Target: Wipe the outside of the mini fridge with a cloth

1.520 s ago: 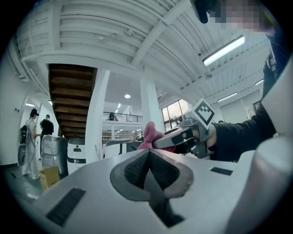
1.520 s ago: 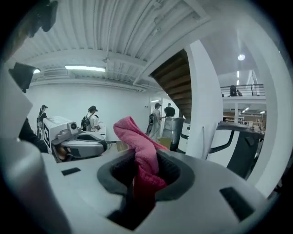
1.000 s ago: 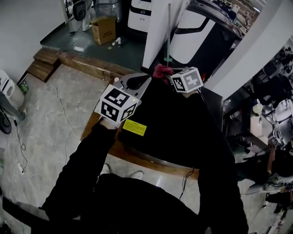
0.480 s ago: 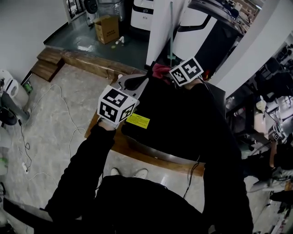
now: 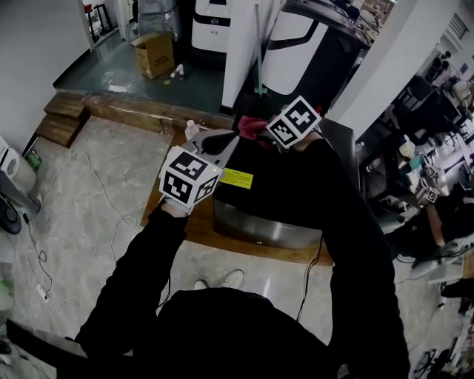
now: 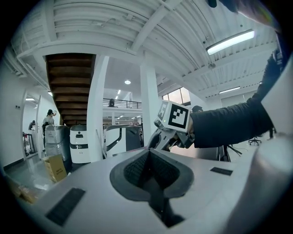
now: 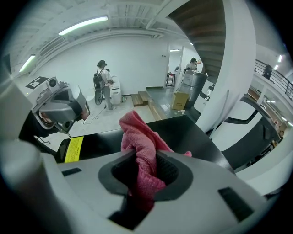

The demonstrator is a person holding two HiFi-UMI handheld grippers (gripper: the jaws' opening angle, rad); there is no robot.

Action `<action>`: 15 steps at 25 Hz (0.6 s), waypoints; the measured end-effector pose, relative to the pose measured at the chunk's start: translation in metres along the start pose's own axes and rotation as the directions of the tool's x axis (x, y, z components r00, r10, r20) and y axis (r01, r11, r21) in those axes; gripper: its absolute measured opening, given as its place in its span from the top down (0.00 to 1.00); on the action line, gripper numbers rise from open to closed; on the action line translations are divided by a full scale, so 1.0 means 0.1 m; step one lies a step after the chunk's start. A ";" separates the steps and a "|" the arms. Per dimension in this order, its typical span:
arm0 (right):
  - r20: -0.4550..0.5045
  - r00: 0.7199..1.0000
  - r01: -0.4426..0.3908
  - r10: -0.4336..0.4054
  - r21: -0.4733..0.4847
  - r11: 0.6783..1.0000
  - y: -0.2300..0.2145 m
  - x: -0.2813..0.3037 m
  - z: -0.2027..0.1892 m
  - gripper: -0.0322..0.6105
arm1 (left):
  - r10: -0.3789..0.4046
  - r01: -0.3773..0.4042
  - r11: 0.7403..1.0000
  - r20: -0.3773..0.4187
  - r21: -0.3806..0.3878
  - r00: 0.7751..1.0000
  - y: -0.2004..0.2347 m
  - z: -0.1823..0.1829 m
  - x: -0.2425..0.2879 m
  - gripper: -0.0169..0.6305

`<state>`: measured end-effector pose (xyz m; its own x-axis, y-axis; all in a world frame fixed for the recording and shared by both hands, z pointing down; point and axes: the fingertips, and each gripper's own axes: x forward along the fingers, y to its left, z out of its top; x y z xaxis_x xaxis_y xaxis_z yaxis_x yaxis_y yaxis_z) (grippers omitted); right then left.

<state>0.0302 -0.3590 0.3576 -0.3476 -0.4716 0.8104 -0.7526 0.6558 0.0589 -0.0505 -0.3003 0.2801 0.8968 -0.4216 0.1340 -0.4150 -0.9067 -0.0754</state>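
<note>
The mini fridge (image 5: 285, 196) is black, with a yellow label (image 5: 237, 178) on its top (image 7: 96, 139). My right gripper (image 5: 263, 132) is shut on a pink cloth (image 7: 139, 146) and holds it over the fridge top's far edge; the cloth (image 5: 249, 126) bunches out past the jaws. My left gripper (image 5: 215, 142) hovers at the fridge's left far corner, shut with nothing between its jaws. In the left gripper view the right gripper's marker cube (image 6: 174, 115) and a dark sleeve show ahead.
The fridge stands on a low wooden platform (image 5: 192, 222) over a marble floor with loose white cables (image 5: 67, 215). A white pillar (image 5: 241, 44), a cardboard box (image 5: 153, 53) and white machines (image 5: 215, 22) lie beyond. People stand far off in the right gripper view.
The head view has shifted, so the fridge sits higher and smaller in frame. The right gripper with the cloth has edged left along the far edge. The left gripper has held its place.
</note>
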 end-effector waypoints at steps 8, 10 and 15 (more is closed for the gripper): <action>-0.015 1.000 -0.003 0.003 -0.002 1.000 0.75 -0.16 -0.17 0.82 | -0.049 0.049 0.999 0.026 0.002 0.998 -0.27 -0.09 -0.47 0.96; -0.032 0.999 -0.010 0.010 -0.002 1.000 0.96 -0.19 -0.20 0.82 | -0.063 0.063 0.998 0.027 0.001 0.998 -0.32 -0.12 -0.60 0.96; -0.062 0.998 -0.017 0.017 -0.001 1.000 1.35 -0.28 -0.29 0.82 | -0.091 0.091 0.996 0.043 0.002 0.995 -0.46 -0.08 -0.82 0.96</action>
<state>-0.0450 -0.2400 0.3595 -0.3251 -0.4227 0.8460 -0.7460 0.6644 0.0453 -0.1058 -0.2241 0.2806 0.9365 -0.3368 0.0978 -0.3317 -0.9411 -0.0649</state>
